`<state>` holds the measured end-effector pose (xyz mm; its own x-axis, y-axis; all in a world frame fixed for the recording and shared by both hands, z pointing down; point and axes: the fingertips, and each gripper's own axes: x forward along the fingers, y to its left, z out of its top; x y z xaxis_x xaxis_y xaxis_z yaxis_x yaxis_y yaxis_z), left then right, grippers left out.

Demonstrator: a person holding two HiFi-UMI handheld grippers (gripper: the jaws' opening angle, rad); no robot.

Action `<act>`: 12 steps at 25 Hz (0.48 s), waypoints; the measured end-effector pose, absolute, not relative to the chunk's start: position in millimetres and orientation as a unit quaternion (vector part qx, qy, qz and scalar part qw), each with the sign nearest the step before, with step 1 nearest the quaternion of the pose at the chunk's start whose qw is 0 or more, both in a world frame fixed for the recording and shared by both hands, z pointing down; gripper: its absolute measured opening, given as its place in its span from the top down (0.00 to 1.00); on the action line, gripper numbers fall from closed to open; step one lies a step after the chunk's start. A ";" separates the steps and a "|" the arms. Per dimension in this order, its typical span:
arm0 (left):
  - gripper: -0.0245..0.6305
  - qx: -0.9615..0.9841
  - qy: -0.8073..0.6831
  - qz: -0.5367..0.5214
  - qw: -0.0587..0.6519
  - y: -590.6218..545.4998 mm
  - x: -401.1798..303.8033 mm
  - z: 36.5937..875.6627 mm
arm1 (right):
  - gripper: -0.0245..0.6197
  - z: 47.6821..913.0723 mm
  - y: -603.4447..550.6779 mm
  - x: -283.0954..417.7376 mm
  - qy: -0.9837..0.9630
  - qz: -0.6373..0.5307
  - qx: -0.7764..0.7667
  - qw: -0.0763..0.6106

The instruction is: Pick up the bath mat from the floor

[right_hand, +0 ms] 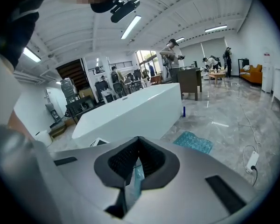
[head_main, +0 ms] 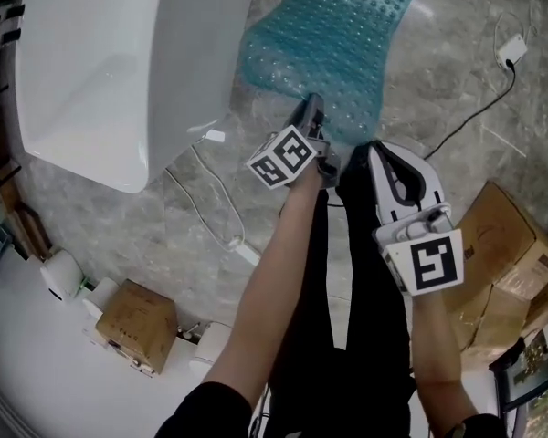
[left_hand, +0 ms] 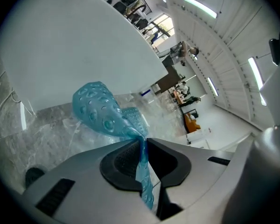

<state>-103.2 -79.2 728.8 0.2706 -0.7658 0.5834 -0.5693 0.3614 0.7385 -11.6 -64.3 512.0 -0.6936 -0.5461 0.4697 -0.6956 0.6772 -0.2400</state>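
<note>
Left claw [left_hand: 142, 143] is clamped narrow on a fold of the bath mat [head_main: 333, 44]; right claw [right_hand: 136, 154] pinches a sliver of its edge.

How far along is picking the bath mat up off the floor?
Done: the left tongs pinch the near edge of the bath mat, and a teal strip sits in the shut right tongs too. In hand: that end is raised off the floor. Left: the far end lies flat beside the bathtub and needs lifting clear.
</note>
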 end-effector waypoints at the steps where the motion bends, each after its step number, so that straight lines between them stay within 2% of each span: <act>1: 0.89 0.562 -0.595 -0.084 0.568 -81.3 -96.7 716.4 | 0.94 500.0 -66.1 -7.6 -0.900 0.199 0.344 0.180; 12: 0.89 0.574 -0.587 -0.102 0.562 -69.9 -47.6 585.1 | 0.94 388.7 -85.2 66.9 -0.904 0.147 0.371 0.155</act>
